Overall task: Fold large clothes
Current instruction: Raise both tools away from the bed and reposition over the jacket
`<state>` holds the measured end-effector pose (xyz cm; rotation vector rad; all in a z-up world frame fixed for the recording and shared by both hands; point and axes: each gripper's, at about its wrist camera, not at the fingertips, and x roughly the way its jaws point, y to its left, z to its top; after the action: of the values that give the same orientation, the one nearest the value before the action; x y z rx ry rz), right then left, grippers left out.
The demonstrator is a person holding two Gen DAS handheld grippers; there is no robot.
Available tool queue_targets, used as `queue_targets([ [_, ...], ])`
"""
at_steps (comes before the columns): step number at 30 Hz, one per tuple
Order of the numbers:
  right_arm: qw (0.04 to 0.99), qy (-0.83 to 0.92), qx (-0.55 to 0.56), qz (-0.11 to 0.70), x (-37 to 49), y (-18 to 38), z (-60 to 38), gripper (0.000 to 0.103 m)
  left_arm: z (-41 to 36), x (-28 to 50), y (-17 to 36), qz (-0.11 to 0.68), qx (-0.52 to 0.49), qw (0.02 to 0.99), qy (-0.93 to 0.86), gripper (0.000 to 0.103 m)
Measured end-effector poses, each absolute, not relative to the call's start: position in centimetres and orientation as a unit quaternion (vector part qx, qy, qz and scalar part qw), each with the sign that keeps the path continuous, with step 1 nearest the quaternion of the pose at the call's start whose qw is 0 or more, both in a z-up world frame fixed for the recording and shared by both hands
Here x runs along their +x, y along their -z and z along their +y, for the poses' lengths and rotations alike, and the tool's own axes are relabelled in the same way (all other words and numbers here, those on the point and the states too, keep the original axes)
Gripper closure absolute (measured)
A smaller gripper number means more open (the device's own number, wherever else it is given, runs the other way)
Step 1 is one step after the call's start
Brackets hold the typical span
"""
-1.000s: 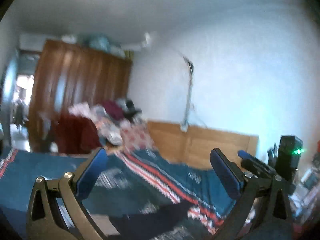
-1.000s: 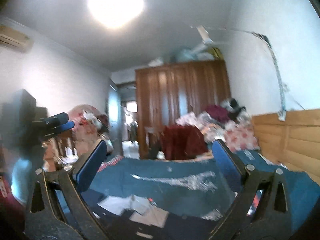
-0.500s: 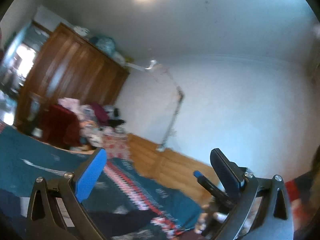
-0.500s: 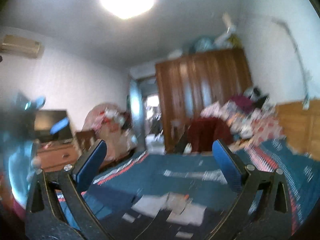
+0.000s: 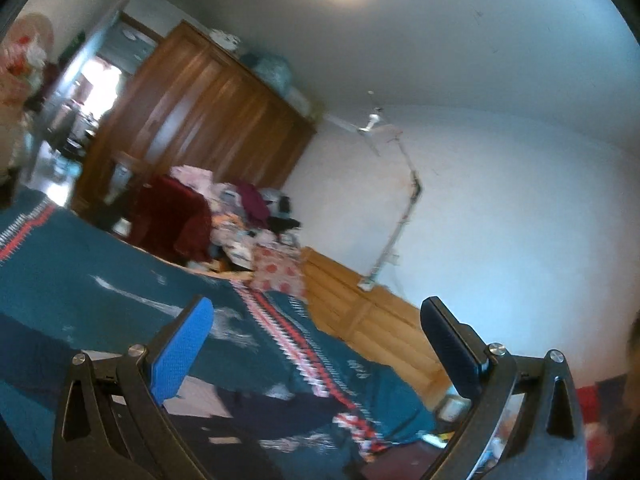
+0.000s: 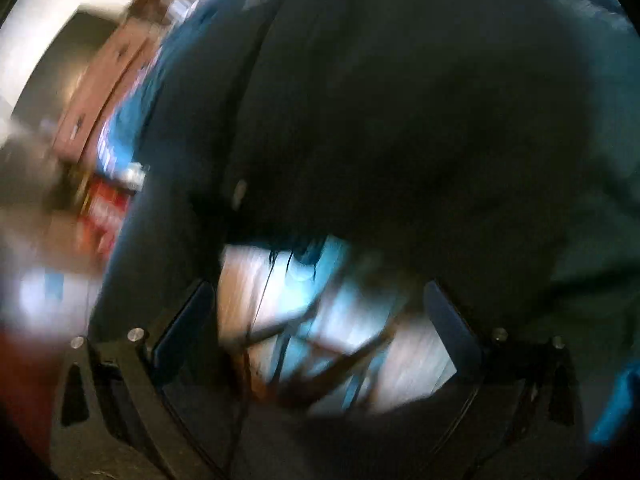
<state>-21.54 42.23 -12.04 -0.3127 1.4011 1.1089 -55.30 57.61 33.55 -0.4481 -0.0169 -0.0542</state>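
A dark navy garment lies flat on the teal bedspread in the left wrist view, low between the fingers. My left gripper is open, held above the bed and tilted up toward the wall, with nothing between its blue pads. In the right wrist view, heavily blurred, the dark garment fills most of the picture close to the lens. My right gripper is open just above it, with a pale, checked part of the cloth showing between its fingers.
A wooden wardrobe stands at the back, with a heap of clothes at the bed's far end. The wooden headboard runs along the white wall on the right. A wooden dresser shows blurred beyond the bed's edge.
The right gripper has swung sharply down from looking across the room to facing the dark garment close up. The left gripper has tilted and turned a little, staying open above the bed.
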Motion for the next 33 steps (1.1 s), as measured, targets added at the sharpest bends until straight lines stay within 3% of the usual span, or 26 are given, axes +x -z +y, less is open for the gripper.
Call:
queue_targets([
  [4,0.681,-0.493,-0.128,0.527,-17.9,5.6,46.1,0.000,54.7,-55.5,-31.2,-0.050,-0.076,0.983,-0.162,0.000],
  [8,0.854,-0.444,-0.136,0.234,-15.3,-7.5,48.1,0.000,53.5,-55.7,-27.1,-0.122,-0.068,0.976,-0.168,0.000],
  [10,0.903,-0.388,-0.127,0.134,-15.1,-10.3,48.0,0.000,54.5,-53.3,-24.6,-0.069,-0.091,0.982,-0.150,0.000],
  [11,0.912,-0.372,-0.120,0.124,-14.2,-10.2,48.7,0.000,55.2,-51.6,-22.8,-0.029,-0.105,0.984,-0.142,0.000],
  [16,0.840,-0.425,0.014,0.337,-0.5,-3.2,52.2,0.000,58.0,-44.1,-13.5,0.113,-0.132,0.971,-0.166,0.000],
  [19,0.831,-0.378,0.060,0.403,6.3,1.5,50.6,0.000,59.2,-40.9,-8.3,0.176,-0.141,0.961,-0.161,0.000],
  [24,0.852,-0.284,0.108,0.427,16.7,3.1,41.3,0.000,61.5,-35.4,1.0,0.271,-0.178,0.930,-0.172,0.000],
  [28,0.856,-0.202,0.193,0.436,25.3,0.2,32.6,0.002,62.6,-32.9,6.6,0.316,-0.204,0.910,-0.174,0.000],
  [33,0.851,-0.139,0.273,0.427,30.3,-0.1,25.0,0.010,62.7,-30.1,9.6,0.357,-0.203,0.897,-0.163,0.000],
])
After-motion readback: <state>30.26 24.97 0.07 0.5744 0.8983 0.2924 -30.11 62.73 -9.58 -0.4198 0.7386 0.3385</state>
